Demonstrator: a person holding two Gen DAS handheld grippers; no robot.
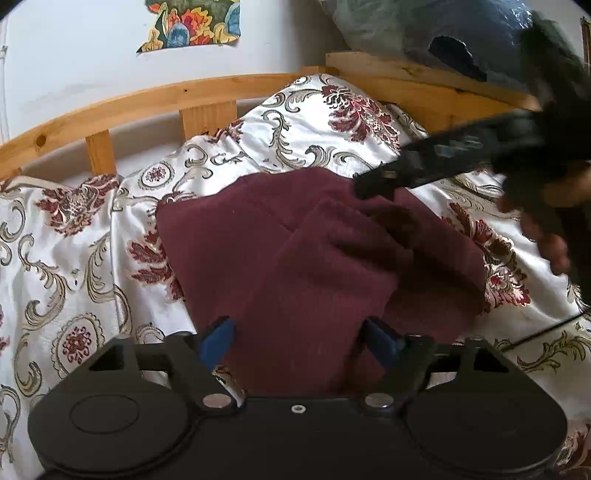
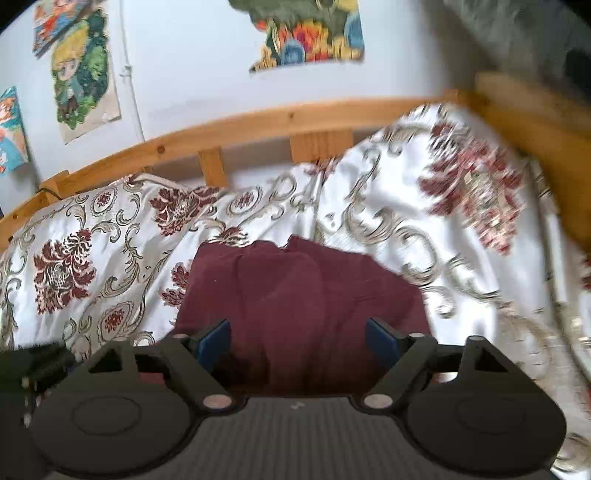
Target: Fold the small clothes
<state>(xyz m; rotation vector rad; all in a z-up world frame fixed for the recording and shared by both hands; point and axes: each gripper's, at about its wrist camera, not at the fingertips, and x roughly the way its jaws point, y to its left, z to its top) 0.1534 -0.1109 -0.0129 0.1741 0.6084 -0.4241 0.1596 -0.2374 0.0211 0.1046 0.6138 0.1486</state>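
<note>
Both grippers, left gripper and right gripper, gape wide and empty over the maroon garment, mid-frame, judged partly folded.

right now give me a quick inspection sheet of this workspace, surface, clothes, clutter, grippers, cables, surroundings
surface: bedspread, white with red and grey floral pattern, rumpled, on a bed.
job's things: maroon garment lying on the bedspread, partly folded, with one layer lapped over another.
clutter: nothing seen on the bedspread besides the garment.
grippers: left gripper open, jaws apart over the garment's near edge; right gripper open, also over the garment, and blurred in the left wrist view.
cables: thin dark cable crossing the bedspread at right.
surroundings: wooden bed frame, white wall with colourful posters, dark bundle behind the frame.
</note>
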